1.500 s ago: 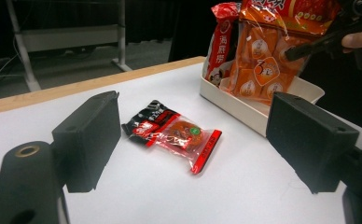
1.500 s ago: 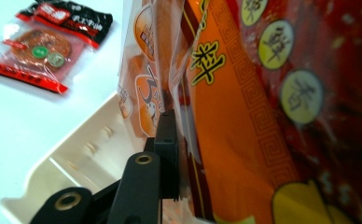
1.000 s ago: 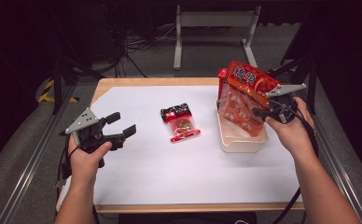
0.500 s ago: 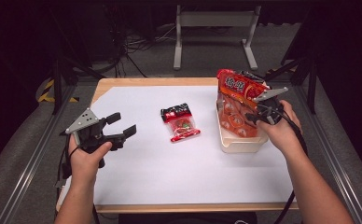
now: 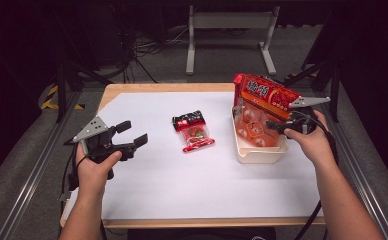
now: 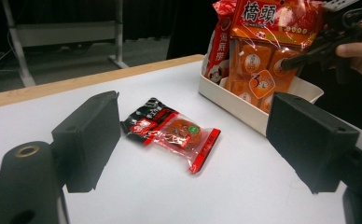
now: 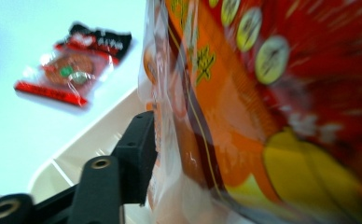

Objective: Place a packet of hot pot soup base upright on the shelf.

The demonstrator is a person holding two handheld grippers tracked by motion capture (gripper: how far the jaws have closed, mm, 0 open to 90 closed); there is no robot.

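Observation:
A large orange-red snack bag stands upright with its lower end in the white tray at the right. My right gripper is shut on the bag's clear lower part. In the right gripper view the bag presses against one black jaw and hides the other. A small red and black snack packet lies flat mid-table. My left gripper hovers open at the left, jaws pointing toward that packet, well short of it.
The white sheet covers the wooden table, with bare room in front and between the hands. Metal rails run along both table sides. A grey stand and cables sit on the floor behind.
My right gripper has carried the big bag down and slightly left, so it sits lower in the tray. The left gripper and the small packet have stayed put.

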